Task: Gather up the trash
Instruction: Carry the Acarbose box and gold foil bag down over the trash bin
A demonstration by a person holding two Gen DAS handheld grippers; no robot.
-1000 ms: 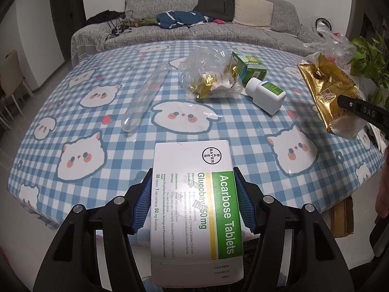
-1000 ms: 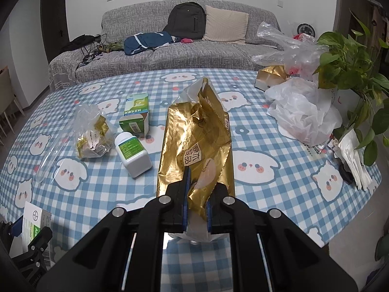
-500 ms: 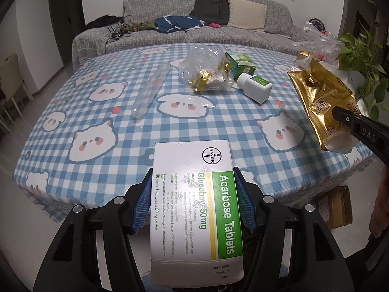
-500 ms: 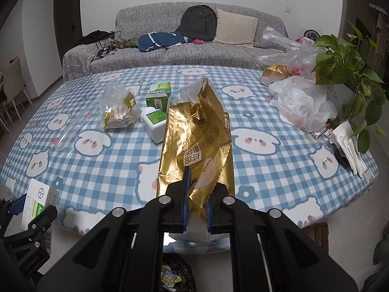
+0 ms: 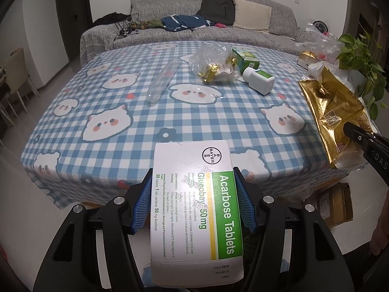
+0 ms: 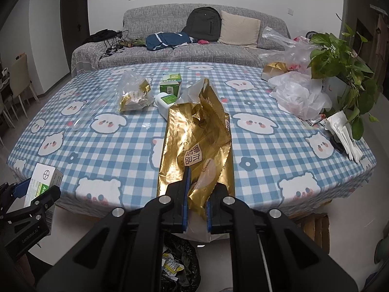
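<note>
My left gripper [image 5: 194, 199] is shut on a white and green Acarbose tablet box [image 5: 197, 202], held off the near edge of the table; the box also shows in the right wrist view [image 6: 42, 182]. My right gripper [image 6: 197, 194] is shut on a crumpled gold foil bag [image 6: 198, 143], also seen at the right of the left wrist view [image 5: 333, 119]. A black trash bag [image 6: 181, 260] with wrappers sits on the floor below the right gripper. On the table lie a clear bag of wrappers [image 5: 214, 65], a white pill bottle [image 5: 259, 79], a green box [image 5: 244, 59] and a clear plastic tube [image 5: 163, 80].
The table has a blue checked cloth [image 5: 145, 121]. At its right end are white and clear plastic bags [image 6: 299, 95], a potted plant [image 6: 345, 73] and folded papers [image 6: 345, 133]. A cardboard box [image 5: 336, 203] stands on the floor. A grey sofa [image 6: 194, 39] stands behind.
Both grippers have pulled back from the table toward its near edge with their loads still held. The trash bag has come into the right wrist view.
</note>
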